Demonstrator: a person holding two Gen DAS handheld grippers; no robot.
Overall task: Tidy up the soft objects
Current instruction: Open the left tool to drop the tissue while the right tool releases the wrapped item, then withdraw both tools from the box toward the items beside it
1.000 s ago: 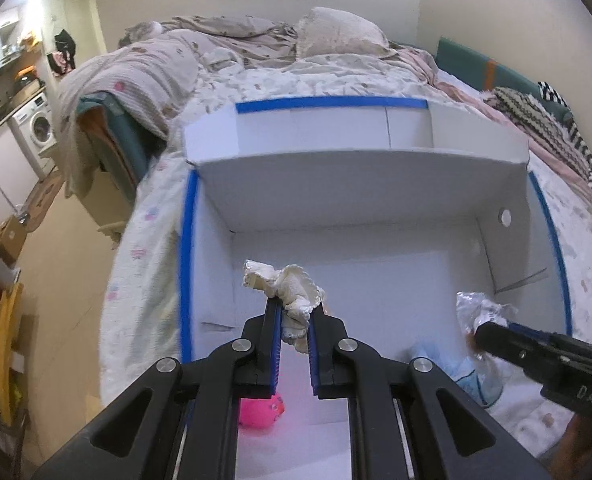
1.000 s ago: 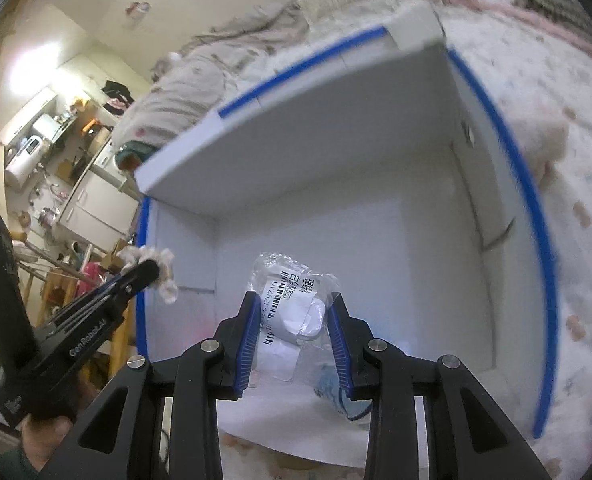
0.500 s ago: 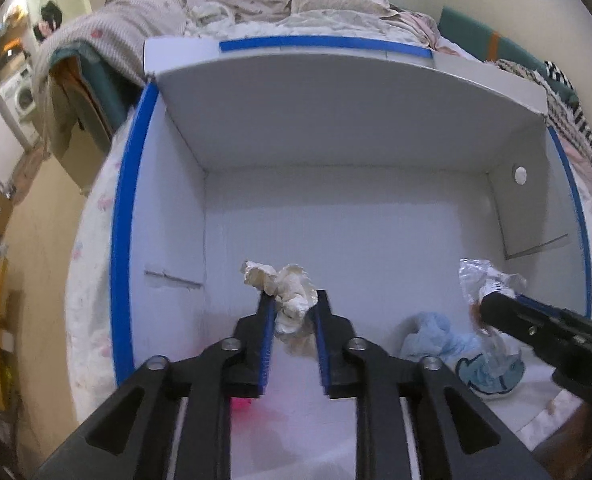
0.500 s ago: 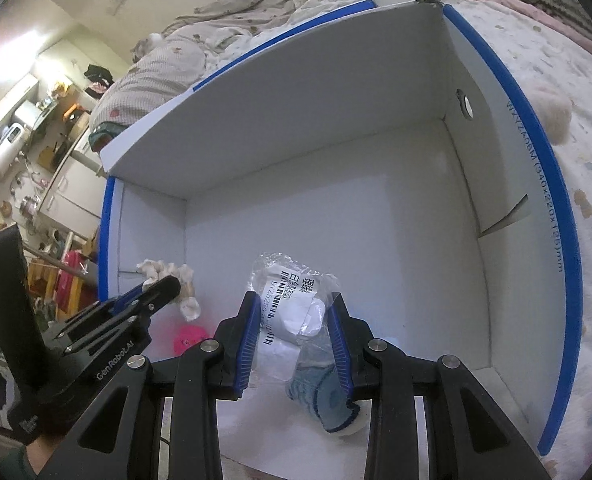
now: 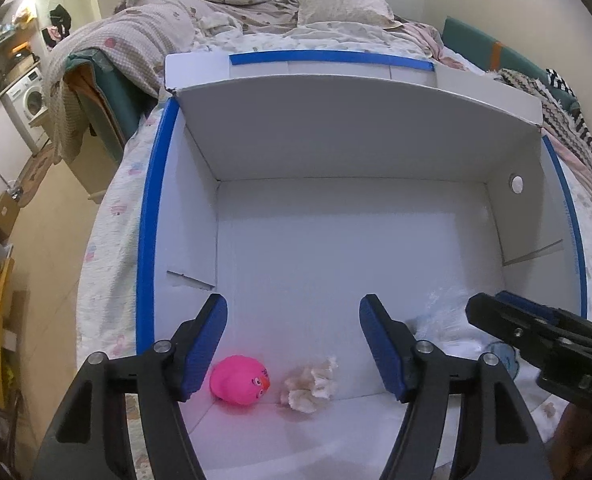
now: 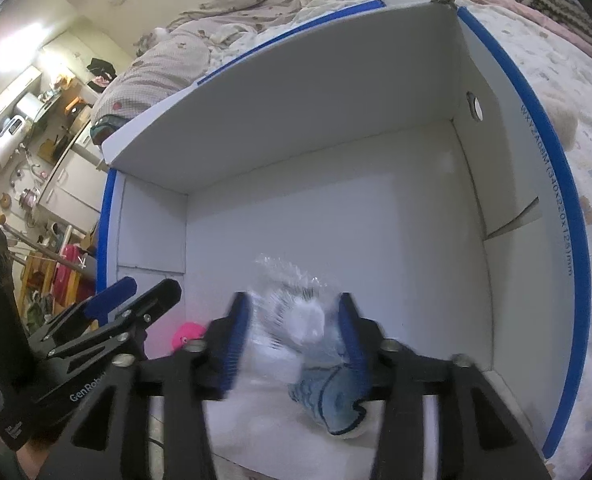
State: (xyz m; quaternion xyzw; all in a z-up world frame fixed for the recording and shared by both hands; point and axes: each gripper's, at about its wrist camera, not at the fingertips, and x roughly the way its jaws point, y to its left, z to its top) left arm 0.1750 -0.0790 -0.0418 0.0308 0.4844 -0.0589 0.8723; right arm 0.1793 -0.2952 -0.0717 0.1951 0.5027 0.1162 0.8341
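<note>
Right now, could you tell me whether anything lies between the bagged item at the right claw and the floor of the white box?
Partly: the blue plush lies on the white box floor just beneath the clear bag at the right claw. The floor farther in looks bare.

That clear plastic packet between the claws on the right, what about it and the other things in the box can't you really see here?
- Clear packet: right wrist view, motion blur; label unreadable, and whether the right claw grips it is unclear.
- Blue soft toy: partly behind the claw fingers; in the left view, mostly behind the right claw.
- Pink duck: right view, only a sliver shows behind the left claw.
- White box: near edge cut off.
</note>
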